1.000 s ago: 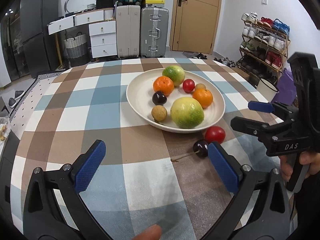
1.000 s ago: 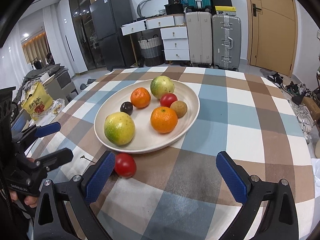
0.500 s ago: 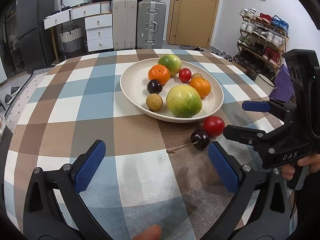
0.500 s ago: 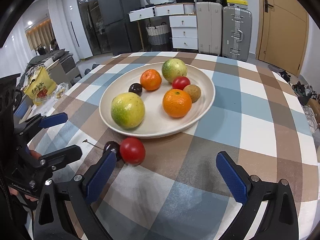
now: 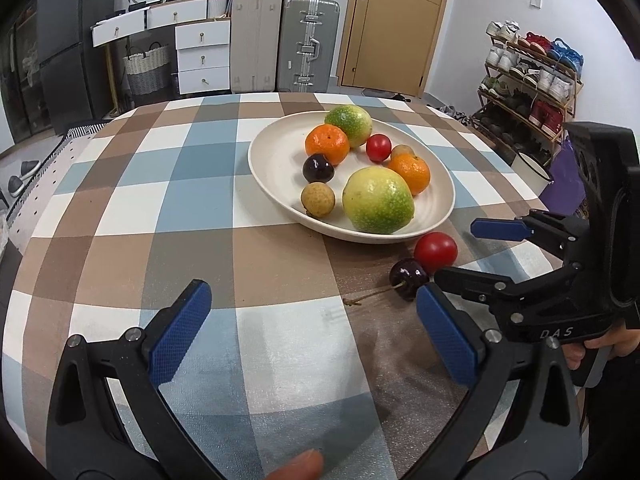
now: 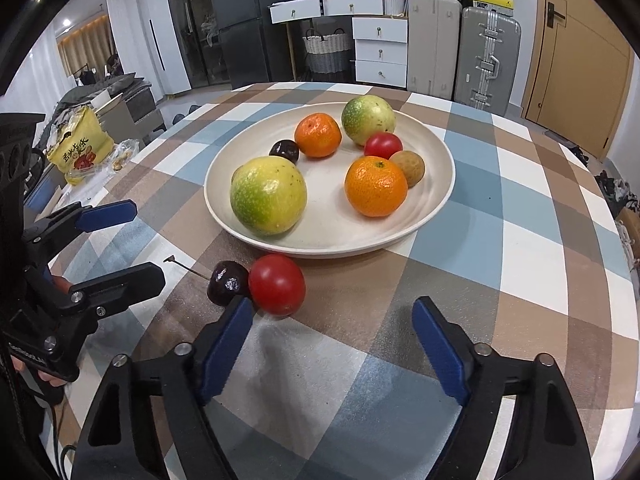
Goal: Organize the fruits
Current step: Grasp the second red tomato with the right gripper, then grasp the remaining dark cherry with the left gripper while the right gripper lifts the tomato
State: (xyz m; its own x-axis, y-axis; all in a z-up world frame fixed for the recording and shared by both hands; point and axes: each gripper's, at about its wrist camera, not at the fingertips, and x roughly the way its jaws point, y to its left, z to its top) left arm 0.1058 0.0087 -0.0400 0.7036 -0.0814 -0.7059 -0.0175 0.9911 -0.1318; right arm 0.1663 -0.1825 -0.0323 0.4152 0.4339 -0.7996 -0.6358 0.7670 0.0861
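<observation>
A cream plate on the checked tablecloth holds several fruits: two green-yellow ones, two oranges, a small tomato, a dark plum and brown longans. On the cloth beside the plate's near rim lie a red tomato and a dark cherry with a stem, touching each other. My left gripper is open and empty, with the cherry just off its right finger. My right gripper is open and empty, its left finger right by the tomato and cherry. Each gripper shows in the other's view.
The round table's edge curves near both grippers. Suitcases, white drawers and a door stand behind. A shoe rack is to the right and a yellow bag lies off the table's left side.
Both grippers have moved closer to the tomato and cherry. The right gripper's fingers now reach in beside them. Both stay open.
</observation>
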